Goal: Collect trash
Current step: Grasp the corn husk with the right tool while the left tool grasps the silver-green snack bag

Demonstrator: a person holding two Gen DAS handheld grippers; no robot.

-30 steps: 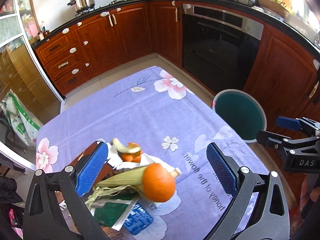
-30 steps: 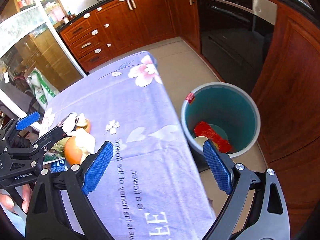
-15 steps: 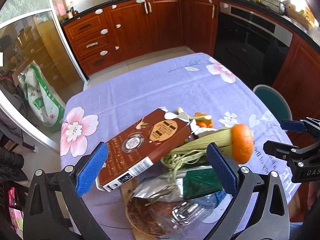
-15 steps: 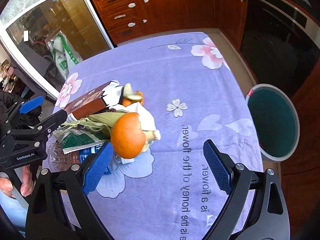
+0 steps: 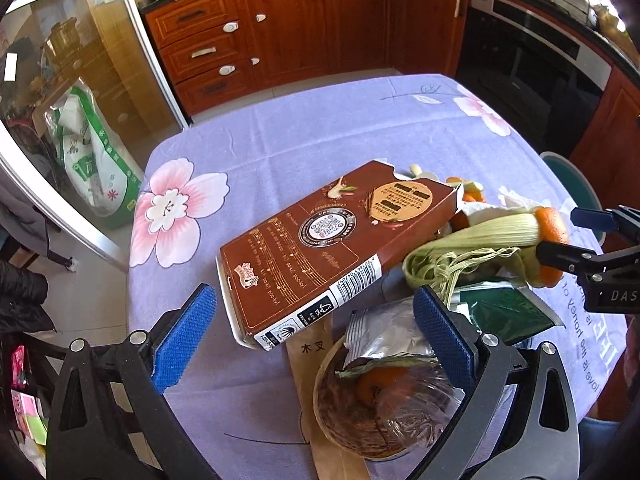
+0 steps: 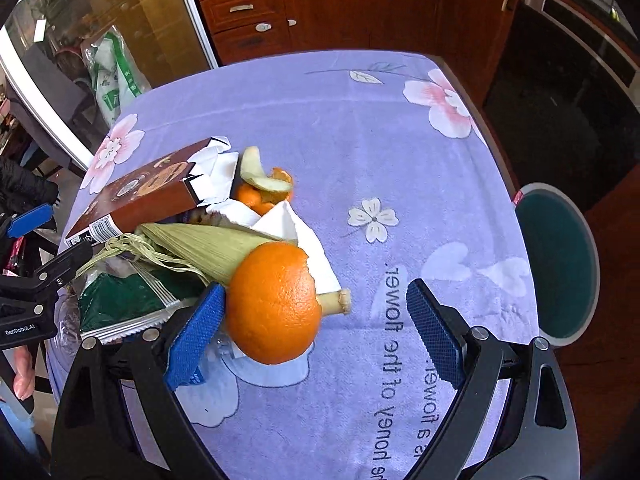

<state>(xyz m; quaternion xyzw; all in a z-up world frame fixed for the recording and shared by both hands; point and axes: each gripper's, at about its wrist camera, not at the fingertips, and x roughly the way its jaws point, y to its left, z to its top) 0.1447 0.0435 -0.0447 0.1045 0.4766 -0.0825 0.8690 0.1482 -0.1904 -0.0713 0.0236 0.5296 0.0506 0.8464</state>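
Note:
A pile of trash lies on the purple flowered tablecloth (image 5: pixel 304 128). A brown carton (image 5: pixel 336 248) lies at its near left in the left wrist view; it also shows in the right wrist view (image 6: pixel 136 196). Beside it are a corn husk (image 6: pixel 212 248), a large orange peel (image 6: pixel 276 304), a green wrapper (image 6: pixel 124 300), white tissue (image 6: pixel 288 224), small peels (image 6: pixel 264 184) and a clear plastic container (image 5: pixel 392 404). My left gripper (image 5: pixel 316 336) is open above the carton's near end. My right gripper (image 6: pixel 316 336) is open around the orange peel without touching it.
A teal bin (image 6: pixel 560 264) stands on the floor off the table's right edge. Brown kitchen cabinets (image 5: pixel 312 20) and a dark oven (image 5: pixel 532 64) run behind the table. A glass door (image 5: pixel 64 92) and a green-white bag (image 5: pixel 92 152) are at left.
Both grippers have swung left, from the bin side towards the trash pile. The carton and orange peel now sit closer between the open fingers.

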